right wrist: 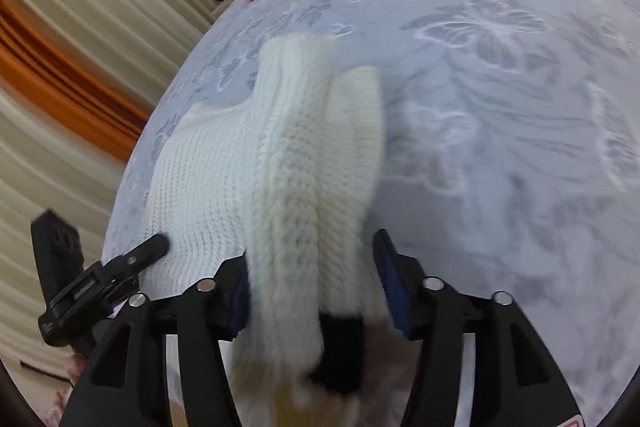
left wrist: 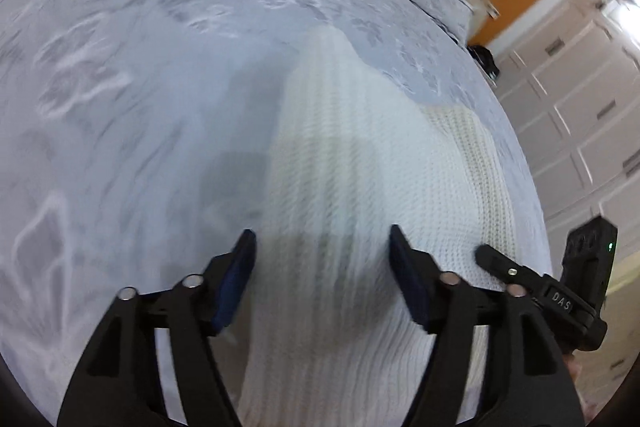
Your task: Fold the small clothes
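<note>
Two tools hang over a white knit sweater (left wrist: 360, 163) on the bed (left wrist: 120, 87). Left tool (left wrist: 322, 267) stands open, nothing between its pads, the knit just below. Right tool (right wrist: 312, 267) is also parted; a folded roll of knit lies in the gap, though blur hides whether the pads touch it. The sweater looks soft, light and floppy, so edges or corners seem the best hold. Its long axis runs from the tools toward 12 o'clock, slightly toward 1 in the left view.
</note>
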### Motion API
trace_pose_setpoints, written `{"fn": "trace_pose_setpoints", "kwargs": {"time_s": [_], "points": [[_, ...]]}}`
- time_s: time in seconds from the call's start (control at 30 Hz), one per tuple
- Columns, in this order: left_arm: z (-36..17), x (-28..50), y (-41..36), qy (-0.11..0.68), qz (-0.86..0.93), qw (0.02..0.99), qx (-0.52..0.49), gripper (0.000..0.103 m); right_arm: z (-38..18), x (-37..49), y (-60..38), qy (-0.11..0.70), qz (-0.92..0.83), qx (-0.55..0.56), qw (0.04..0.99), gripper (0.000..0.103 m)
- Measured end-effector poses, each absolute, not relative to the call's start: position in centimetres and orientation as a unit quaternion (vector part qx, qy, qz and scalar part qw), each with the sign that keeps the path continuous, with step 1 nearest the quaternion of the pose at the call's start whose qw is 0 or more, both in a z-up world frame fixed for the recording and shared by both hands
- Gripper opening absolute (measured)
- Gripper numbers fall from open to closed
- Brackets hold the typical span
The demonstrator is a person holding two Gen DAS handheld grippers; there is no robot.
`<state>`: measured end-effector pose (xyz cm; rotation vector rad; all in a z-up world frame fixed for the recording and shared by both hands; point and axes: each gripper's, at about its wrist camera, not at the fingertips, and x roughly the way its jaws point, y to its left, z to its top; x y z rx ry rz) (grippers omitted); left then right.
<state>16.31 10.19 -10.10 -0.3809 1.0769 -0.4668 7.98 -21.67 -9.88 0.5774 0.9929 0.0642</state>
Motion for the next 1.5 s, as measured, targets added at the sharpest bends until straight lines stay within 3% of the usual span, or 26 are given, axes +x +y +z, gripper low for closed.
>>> {"fn": "trace_pose_setpoints", "kwargs": {"time_s": [0.1,0.13,0.27,0.33,0.4,0.5,0.63,0.8,0.9,1.03,1.17,1.33,1.5], "points": [[-7.2,14.8,11.2,0.486,-0.212,0.831,-0.17,0.067,-5.8,7.5,-21.6,0.448,0.003,0.219,0.867,0.048],[-6.1,14.5,11.1,0.479,-0.208,0.839,-0.156,0.072,-4.7,7.7,-21.0,0.444,0.004,0.199,0.873,0.048],[-4.7,15.1,9.2,0.482,-0.216,0.838,-0.137,0.076,-5.6,12.0,-19.5,0.486,0.0,0.155,0.86,0.049],[-5.1,15.5,8.2,0.487,-0.208,0.84,-0.118,0.076,-7.2,13.1,-19.2,0.505,0.004,0.155,0.849,0.019],[-5.9,15.8,7.2,0.497,-0.2,0.839,-0.093,0.076,-7.3,13.3,-19.4,0.501,0.001,0.168,0.849,0.017],[-7.7,15.8,6.0,0.518,-0.171,0.837,-0.045,0.076,-5.2,12.6,-19.7,0.462,0.002,0.171,0.87,0.017],[-9.9,16.3,6.2,0.547,-0.162,0.819,-0.065,0.077,-9.1,13.2,-19.9,0.523,0.008,0.151,0.839,0.022],[-8.6,15.7,5.9,0.535,-0.152,0.83,-0.027,0.076,-2.8,8.6,-20.6,0.453,0.0,0.19,0.871,0.019],[-7.5,14.9,5.3,0.528,-0.149,0.836,-0.01,0.076,-3.1,6.7,-19.7,0.47,0.02,0.197,0.86,0.017],[-6.8,13.9,4.4,0.53,-0.145,0.836,0.005,0.076,-8.0,6.7,-17.4,0.53,-0.001,0.105,0.841,0.016],[-5.5,12.8,4.2,0.522,-0.136,0.842,0.021,0.076,-5.1,5.9,-16.2,0.515,-0.006,0.077,0.854,0.016],[-3.1,10.4,3.8,0.488,-0.107,0.864,0.054,0.085,-0.8,2.8,-16.4,0.478,-0.016,0.066,0.876,0.019],[-1.3,7.0,3.2,0.446,-0.088,0.887,0.078,0.092,-0.3,-1.7,-17.8,0.462,-0.062,0.051,0.883,0.022]]}}
